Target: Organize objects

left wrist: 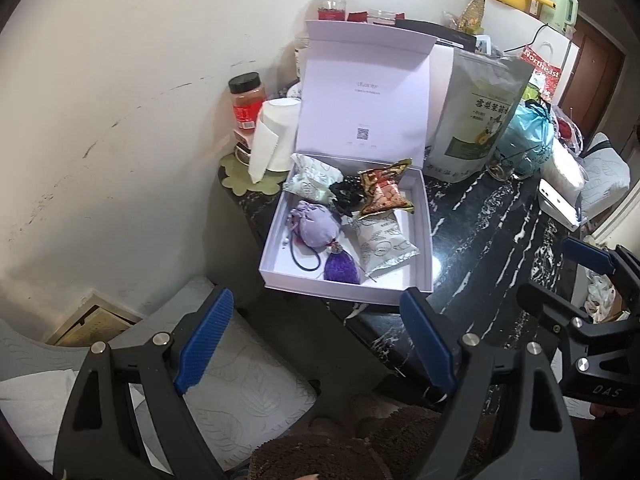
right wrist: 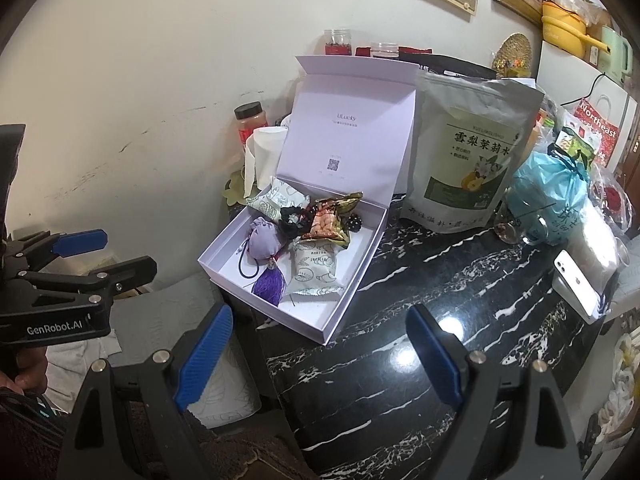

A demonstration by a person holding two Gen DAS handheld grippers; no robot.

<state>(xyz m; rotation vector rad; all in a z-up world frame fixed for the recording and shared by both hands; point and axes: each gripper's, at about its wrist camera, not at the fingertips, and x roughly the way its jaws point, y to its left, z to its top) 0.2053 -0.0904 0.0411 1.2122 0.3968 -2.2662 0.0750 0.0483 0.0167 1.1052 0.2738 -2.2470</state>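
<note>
A white gift box [left wrist: 428, 216] [right wrist: 352, 280] stands open on the black marble table, its lid upright. Inside lie a purple pouch [left wrist: 316, 228] [right wrist: 264, 240] with a purple tassel [left wrist: 342, 268] [right wrist: 270, 282], two pale snack packets [left wrist: 380, 242] [right wrist: 314, 272], a red-gold snack bag [left wrist: 384, 194] [right wrist: 326, 222] and a black item [left wrist: 346, 194]. My left gripper [left wrist: 316, 340] is open and empty, hovering in front of the box's near edge. My right gripper [right wrist: 320, 354] is open and empty over the table's front, right of the box.
A large grey pouch [left wrist: 476, 112] [right wrist: 468, 152], a blue bag [right wrist: 552, 196], a glass cup [right wrist: 516, 224] and a white phone [right wrist: 576, 280] stand right of the box. A paper roll [left wrist: 276, 136] and spice jar [left wrist: 246, 98] stand left. A cushioned seat [left wrist: 248, 392] lies below.
</note>
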